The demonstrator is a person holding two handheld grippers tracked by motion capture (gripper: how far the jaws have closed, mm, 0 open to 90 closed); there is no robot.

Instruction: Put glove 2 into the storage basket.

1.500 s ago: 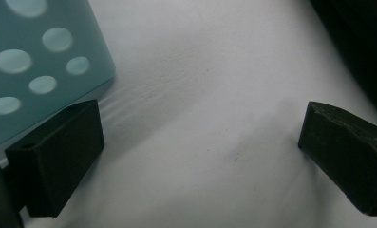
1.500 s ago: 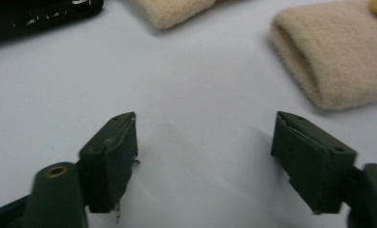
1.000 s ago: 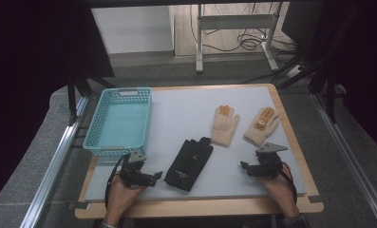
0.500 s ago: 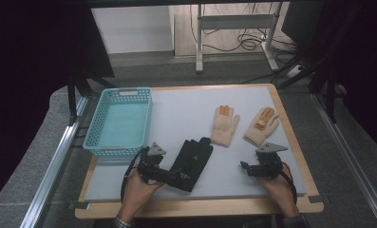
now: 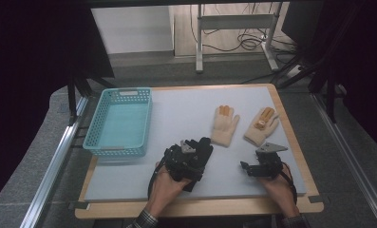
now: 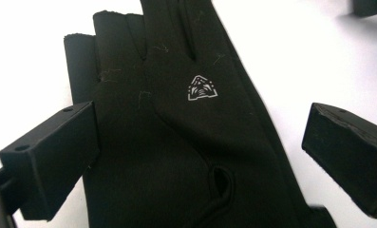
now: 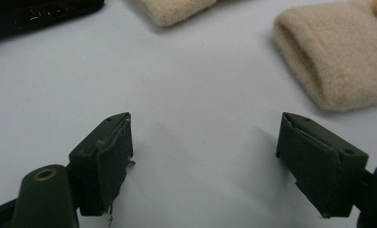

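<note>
A black glove (image 5: pixel 202 146) with a small white logo (image 6: pixel 202 89) lies flat on the white table top (image 5: pixel 186 111), near the front centre. My left gripper (image 5: pixel 185 157) is over its cuff end, and in the left gripper view this gripper (image 6: pixel 200 126) is open, one jaw at each side of the black glove (image 6: pixel 176 152). My right gripper (image 5: pixel 253 167) rests at the front right, open over bare table (image 7: pixel 200 95). Two beige gloves (image 5: pixel 224 124) (image 5: pixel 261 126) lie beyond it; one cuff (image 7: pixel 328 61) shows close ahead of the right jaws.
A light blue plastic basket (image 5: pixel 97 142) stands at the left of the table with nothing in it. The table's wooden rim (image 5: pixel 200 209) runs along the front. Metal rails flank the table and a metal frame stands behind it.
My left gripper has moved right from the front left of the table to the black glove and now straddles it. The right gripper has stayed put.
</note>
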